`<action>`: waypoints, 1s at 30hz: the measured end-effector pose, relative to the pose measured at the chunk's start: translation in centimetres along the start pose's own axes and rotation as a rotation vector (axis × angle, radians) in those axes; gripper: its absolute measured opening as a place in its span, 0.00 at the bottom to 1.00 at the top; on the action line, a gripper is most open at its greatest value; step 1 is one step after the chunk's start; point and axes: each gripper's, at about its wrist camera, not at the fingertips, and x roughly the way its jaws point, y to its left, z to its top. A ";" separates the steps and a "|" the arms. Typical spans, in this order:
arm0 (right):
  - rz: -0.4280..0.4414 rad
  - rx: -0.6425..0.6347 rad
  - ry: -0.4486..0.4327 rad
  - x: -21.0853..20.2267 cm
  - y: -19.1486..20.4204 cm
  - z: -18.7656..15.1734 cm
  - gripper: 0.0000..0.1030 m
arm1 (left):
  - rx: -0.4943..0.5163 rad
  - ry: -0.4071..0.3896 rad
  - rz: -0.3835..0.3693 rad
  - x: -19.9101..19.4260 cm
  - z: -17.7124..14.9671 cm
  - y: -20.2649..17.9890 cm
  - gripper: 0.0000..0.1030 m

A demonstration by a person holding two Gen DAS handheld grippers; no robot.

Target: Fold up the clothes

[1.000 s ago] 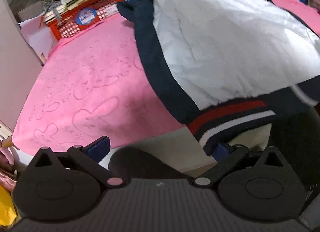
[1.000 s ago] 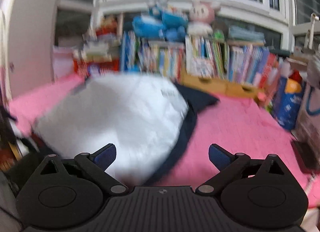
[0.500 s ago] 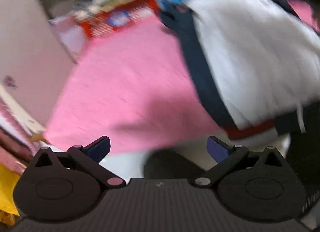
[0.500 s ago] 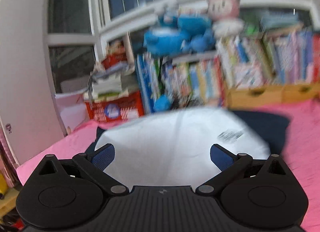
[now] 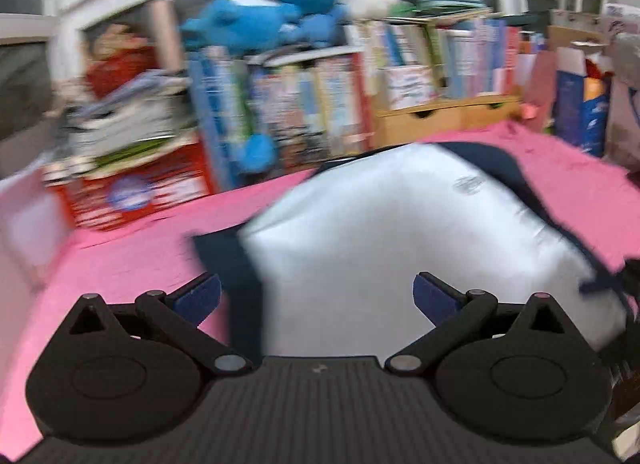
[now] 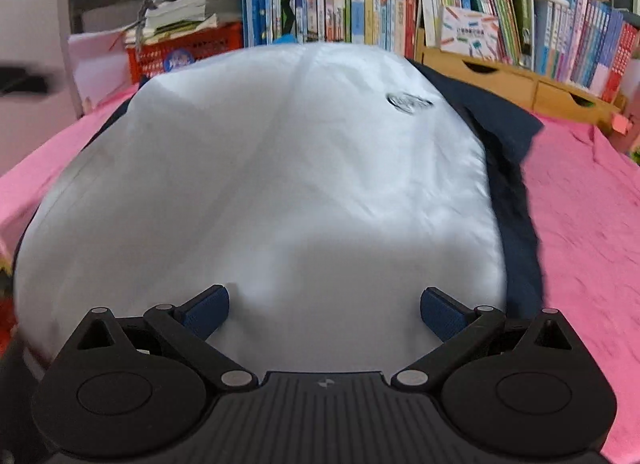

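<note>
White jacket (image 6: 260, 191) spread on pink cover (image 6: 580, 223), long axis running away from both tongs. Right gripper (image 6: 324, 310) nearest, directly over near hem, wide open, empty. Left gripper (image 5: 316, 296) open too, apparently higher; view blurred.

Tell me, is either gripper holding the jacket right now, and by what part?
Nothing is held. The left gripper and right gripper are both open, with the white-and-navy jacket lying on the pink sheet.

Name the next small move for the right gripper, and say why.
Probably ease the right gripper down onto the near hem of the jacket and close. Both grippers are open and empty, and the jacket lies spread on the pink sheet, the right one directly over its near edge.
</note>
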 end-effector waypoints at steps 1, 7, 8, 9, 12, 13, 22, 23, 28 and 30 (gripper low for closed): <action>-0.011 0.001 0.013 -0.9 -0.6 -0.3 1.00 | 0.005 0.006 -0.011 1.5 0.2 -0.7 1.00; -0.150 0.048 -0.098 -4.7 -4.7 3.7 1.00 | 0.080 0.124 -0.069 8.1 -3.2 -4.1 1.00; -0.175 0.045 -0.126 -4.8 -5.5 4.9 1.00 | 0.097 0.126 -0.076 8.5 -4.1 -4.4 1.00; -0.192 0.033 -0.146 -4.2 -5.8 6.7 1.00 | 0.115 0.118 -0.081 8.8 -5.1 -4.6 1.00; -0.220 -0.025 -0.194 -0.7 -6.0 12.8 1.00 | 0.090 0.068 -0.112 8.6 -6.4 -4.1 1.00; -0.225 -0.048 -0.208 0.7 -5.9 15.0 1.00 | 0.066 0.077 -0.130 8.7 -6.4 -3.8 1.00; -0.176 -0.319 0.026 24.4 0.2 29.4 1.00 | -0.009 0.111 -0.230 8.9 -6.4 -2.5 1.00; -0.183 -0.343 0.131 27.2 0.4 29.7 0.95 | -0.009 0.111 -0.233 8.9 -6.3 -2.4 1.00; -0.128 -0.191 0.234 29.0 -1.4 29.4 0.06 | -0.008 0.113 -0.238 8.7 -6.2 -2.4 1.00; -0.258 -0.168 0.128 25.9 -3.4 30.1 0.06 | -0.008 0.114 -0.239 9.0 -6.0 -2.3 1.00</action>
